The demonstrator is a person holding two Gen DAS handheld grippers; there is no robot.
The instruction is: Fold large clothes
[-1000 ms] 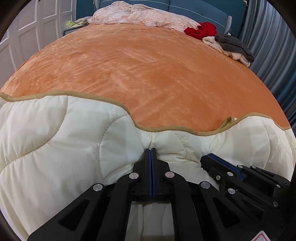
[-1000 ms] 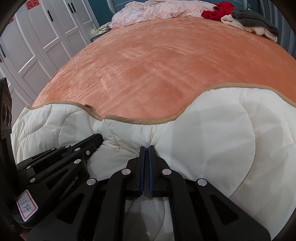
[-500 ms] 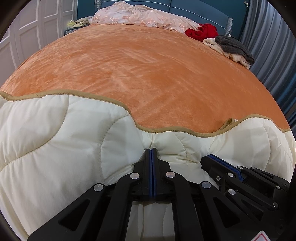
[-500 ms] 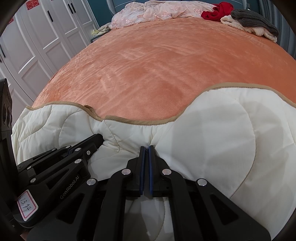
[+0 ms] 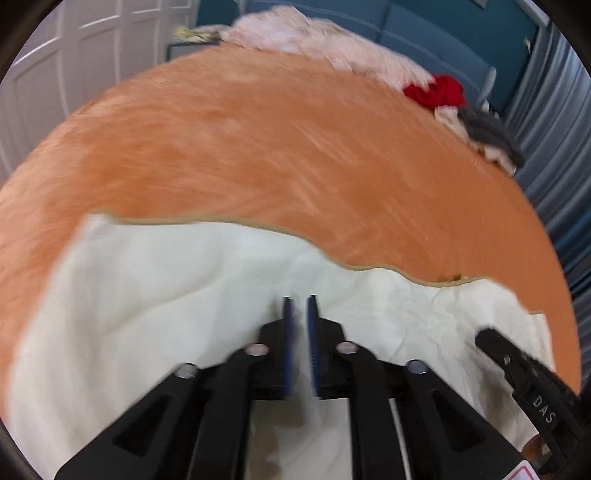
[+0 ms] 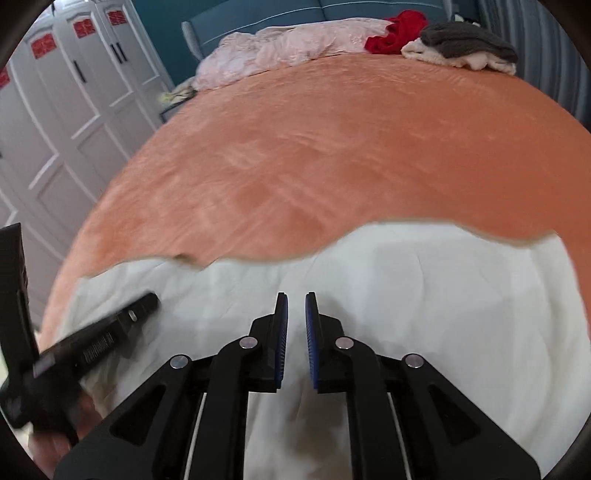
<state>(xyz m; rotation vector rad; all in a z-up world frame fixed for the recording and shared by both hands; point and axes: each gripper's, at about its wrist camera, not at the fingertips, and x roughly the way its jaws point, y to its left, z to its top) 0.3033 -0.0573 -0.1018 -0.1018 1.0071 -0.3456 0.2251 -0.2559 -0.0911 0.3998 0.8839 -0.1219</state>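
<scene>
Looking down your left gripper (image 5: 299, 306), you see its blue-padded jaws parting, a narrow gap between them and nothing caught in it; the cream quilt (image 5: 166, 295) lies under the tips, not pinched. Your right gripper (image 6: 296, 302) is in the same state: jaws opening, a slim gap, no cloth between the pads.

Your quilt lies spread on the near part of the orange bedspread (image 5: 277, 147), its tan-trimmed edge running in a wavy line across the bed in front of both grippers. In the left view the quilt's far left corner shows, with bare bedspread beyond it on that side. In the right view the quilt fills the lower half, wrinkled near the tips.

Each gripper shows in the other's camera: the right one comes in at the lower right of the left view, the left one at the lower left of the right view, both over the quilt and near each other.

At the far end of the bed you have a pink crumpled blanket (image 6: 288, 51), a red garment (image 6: 399, 29), and a grey garment (image 6: 465, 40) on top of a pale one. White wardrobe doors (image 6: 55, 122) stand to the left. The left view is blurred.
</scene>
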